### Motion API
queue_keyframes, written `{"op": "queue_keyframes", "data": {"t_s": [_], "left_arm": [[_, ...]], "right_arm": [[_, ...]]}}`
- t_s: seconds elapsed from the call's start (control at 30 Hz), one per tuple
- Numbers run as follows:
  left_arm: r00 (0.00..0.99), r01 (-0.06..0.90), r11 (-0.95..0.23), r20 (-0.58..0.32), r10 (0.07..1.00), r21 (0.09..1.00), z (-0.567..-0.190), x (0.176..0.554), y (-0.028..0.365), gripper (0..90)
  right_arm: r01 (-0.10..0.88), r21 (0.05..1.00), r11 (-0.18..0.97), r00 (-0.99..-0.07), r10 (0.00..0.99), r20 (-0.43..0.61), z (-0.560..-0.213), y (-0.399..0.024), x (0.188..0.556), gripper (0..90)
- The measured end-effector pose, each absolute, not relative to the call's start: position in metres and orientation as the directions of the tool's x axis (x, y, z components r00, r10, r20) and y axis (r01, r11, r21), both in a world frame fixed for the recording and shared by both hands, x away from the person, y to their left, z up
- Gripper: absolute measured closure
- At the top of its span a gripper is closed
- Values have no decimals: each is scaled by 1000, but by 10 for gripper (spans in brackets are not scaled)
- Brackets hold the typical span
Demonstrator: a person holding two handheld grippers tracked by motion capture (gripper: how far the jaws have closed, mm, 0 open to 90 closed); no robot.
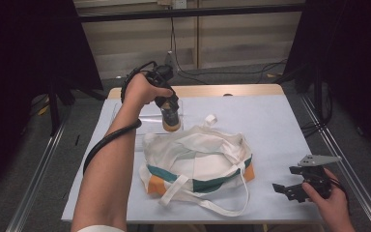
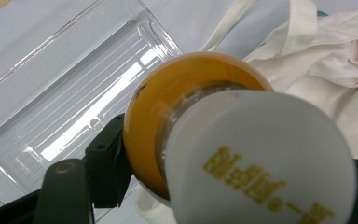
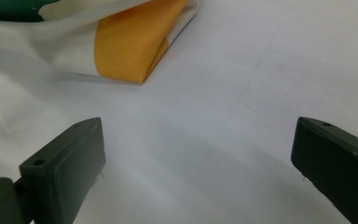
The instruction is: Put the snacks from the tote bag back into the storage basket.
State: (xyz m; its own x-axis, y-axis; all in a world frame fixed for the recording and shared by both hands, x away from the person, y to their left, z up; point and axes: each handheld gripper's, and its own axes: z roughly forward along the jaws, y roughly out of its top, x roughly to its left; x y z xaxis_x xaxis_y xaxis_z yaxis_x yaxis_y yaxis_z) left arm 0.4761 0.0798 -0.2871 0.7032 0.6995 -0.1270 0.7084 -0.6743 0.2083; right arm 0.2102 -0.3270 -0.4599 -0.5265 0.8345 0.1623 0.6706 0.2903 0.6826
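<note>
Pale blue worktop [image 1: 270, 125], dark curtains both sides, cables on the floor behind.

Left side: left gripper [image 1: 170, 116] is up over the far-left part of the worktop, pointing down, jaws clamped on a bottle [image 1: 171, 121]. Bottle has an amber body and a white cap; in the left gripper view the bottle [image 2: 177, 116] sits cap toward the camera, yellow print on the cap, one black pad pressed against its left flank. Left forearm runs in from the bottom edge, stretched forward, hand [image 1: 142, 92] wrapped around the grip body, cable looping back along the arm.

Under and behind the bottle: clear tray [image 1: 147, 121], lying flat on the worktop, just beside the bag's far-left edge. Bottle hangs above the tray's right end, close to the bag rim; cannot tell if it touches either.

Centre: bag [image 1: 198, 162], cream cloth with green and orange panels, crumpled flat, straps trailing toward the near edge.

Right side: right gripper [image 1: 290, 189] low at the near-right corner, well apart from the bag, lying roughly level and aimed left toward it. Jaws wide apart, bare worktop between them in the right gripper view, bag corner [image 3: 130, 51] farther ahead. Right hand [image 1: 331, 203] grips it from the bottom edge.
</note>
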Motion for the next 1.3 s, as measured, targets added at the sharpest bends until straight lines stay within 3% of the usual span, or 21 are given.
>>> {"op": "queue_keyframes", "data": {"t_s": [1.3], "left_arm": [[710, 703, -688, -126, 693, 181, -313, 476, 73, 298]], "right_arm": [[664, 683, 304, -539, 828, 156, -460, -325, 211, 28]]}}
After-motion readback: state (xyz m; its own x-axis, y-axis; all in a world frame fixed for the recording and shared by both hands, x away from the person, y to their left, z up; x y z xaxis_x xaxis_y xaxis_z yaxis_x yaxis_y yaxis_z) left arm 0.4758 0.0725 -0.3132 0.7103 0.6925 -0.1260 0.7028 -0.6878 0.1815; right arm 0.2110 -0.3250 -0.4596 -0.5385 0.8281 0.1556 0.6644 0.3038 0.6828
